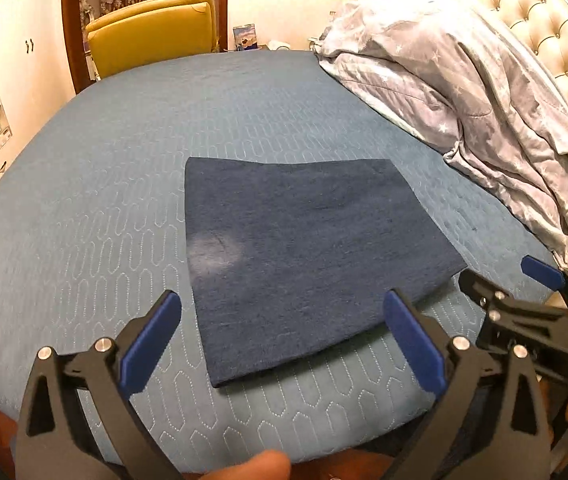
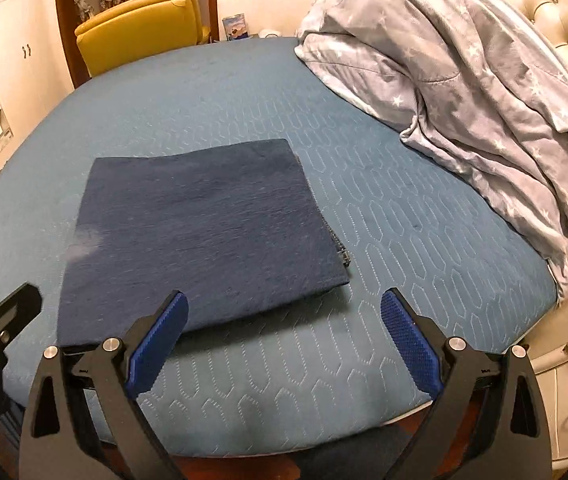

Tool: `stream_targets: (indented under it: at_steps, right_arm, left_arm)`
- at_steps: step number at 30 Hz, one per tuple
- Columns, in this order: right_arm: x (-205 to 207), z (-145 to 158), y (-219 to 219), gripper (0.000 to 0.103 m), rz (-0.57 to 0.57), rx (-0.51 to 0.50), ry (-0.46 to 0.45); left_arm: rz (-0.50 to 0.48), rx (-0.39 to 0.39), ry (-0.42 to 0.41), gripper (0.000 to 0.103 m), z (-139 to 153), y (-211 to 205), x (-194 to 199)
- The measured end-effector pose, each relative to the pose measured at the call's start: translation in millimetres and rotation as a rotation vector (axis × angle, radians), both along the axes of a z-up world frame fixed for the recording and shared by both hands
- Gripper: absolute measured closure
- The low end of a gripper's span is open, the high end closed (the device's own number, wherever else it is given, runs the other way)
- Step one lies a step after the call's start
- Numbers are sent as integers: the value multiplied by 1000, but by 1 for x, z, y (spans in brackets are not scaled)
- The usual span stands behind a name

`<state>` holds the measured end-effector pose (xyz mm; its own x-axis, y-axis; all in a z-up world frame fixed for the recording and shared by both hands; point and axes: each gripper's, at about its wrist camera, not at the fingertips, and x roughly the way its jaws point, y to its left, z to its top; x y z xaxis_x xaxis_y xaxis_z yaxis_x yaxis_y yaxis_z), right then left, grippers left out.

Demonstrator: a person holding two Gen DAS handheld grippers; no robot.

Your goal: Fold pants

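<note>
Blue pants (image 1: pixel 303 256) lie folded flat on the bed (image 1: pixel 124 184); left gripper (image 1: pixel 284 344) and right gripper (image 2: pixel 284 340) hang near, wide open, holding nothing.

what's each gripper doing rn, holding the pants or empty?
Left gripper: open, empty, just short of the folded pants.
Right gripper: open, empty, above the bed at the pants' near right corner.

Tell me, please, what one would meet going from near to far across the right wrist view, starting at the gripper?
Right gripper with jaws open → folded pants lying flat → bare stretch of the bed → yellow chair beyond the far edge.
</note>
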<state>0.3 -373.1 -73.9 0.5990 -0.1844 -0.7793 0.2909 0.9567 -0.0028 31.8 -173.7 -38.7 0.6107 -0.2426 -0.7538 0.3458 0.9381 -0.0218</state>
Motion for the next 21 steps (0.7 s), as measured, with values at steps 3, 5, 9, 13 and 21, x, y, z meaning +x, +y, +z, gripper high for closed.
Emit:
stream_targets:
  at_steps: [3, 5, 9, 13, 21]
  right_arm:
    - [-5, 7, 5, 9, 6, -11, -6]
    - [-7, 12, 6, 9, 7, -14, -16]
    - [-8, 18, 8, 9, 10, -29, -26]
    - [-8, 19, 10, 10, 17, -29, -32]
    - [-8, 19, 9, 10, 20, -7, -31]
  left_arm:
    - [-2, -16, 9, 2, 4, 0, -2]
    - [-7, -19, 11, 2, 6, 0, -3]
    - [-11, -26, 3, 2, 11, 2, -4]
    - [-8, -30, 4, 2, 11, 3, -3]
    - [-9, -23, 2, 2, 12, 2, -2]
